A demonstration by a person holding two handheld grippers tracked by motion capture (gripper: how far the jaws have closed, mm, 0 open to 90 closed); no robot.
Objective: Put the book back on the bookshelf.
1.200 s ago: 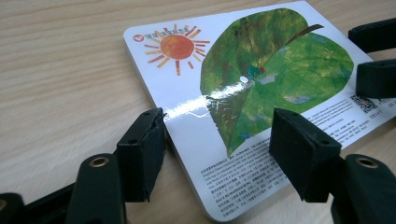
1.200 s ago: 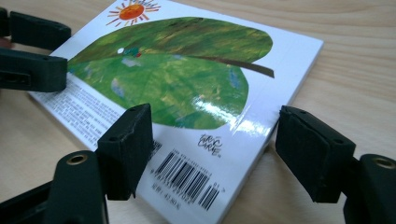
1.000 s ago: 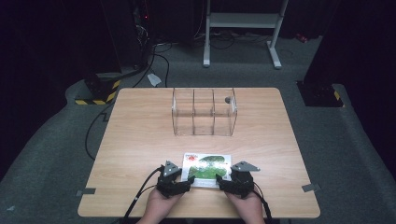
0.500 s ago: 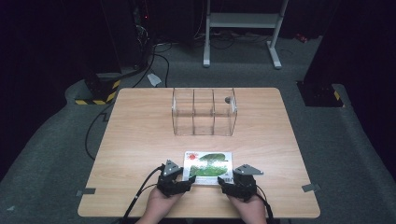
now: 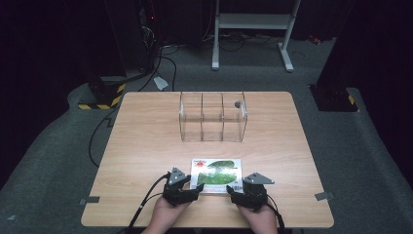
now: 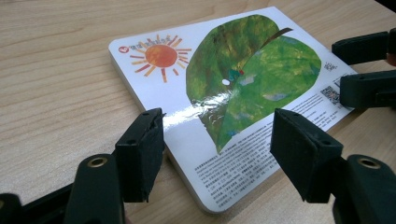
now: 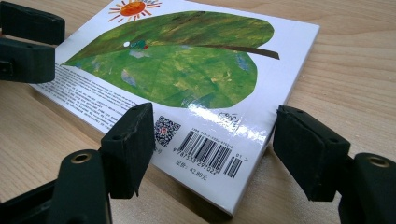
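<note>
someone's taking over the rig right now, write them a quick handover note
Left gripper: open at the near left corner of the picture book, pads not on it.
Right gripper: open at the near right, barcode corner, also not gripping.
The book lies flat, back cover up, near the table's front edge; the clear three-compartment organizer stands behind it.
Done: both grippers lined up.
Left: likely grip and lift the book.

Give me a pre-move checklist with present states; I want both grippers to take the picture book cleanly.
1. Book lies flat on the table: ok.
2. Left gripper open, its jaws either side of a near corner of the book: ok.
3. Right gripper open, astride the barcode corner: ok.
4. Pads pressing on the book: not ok, gaps show.
5. Jaws low enough to catch the book's edge: cannot tell.
6. Clear divided box stands apart, farther up the table: ok.
</note>
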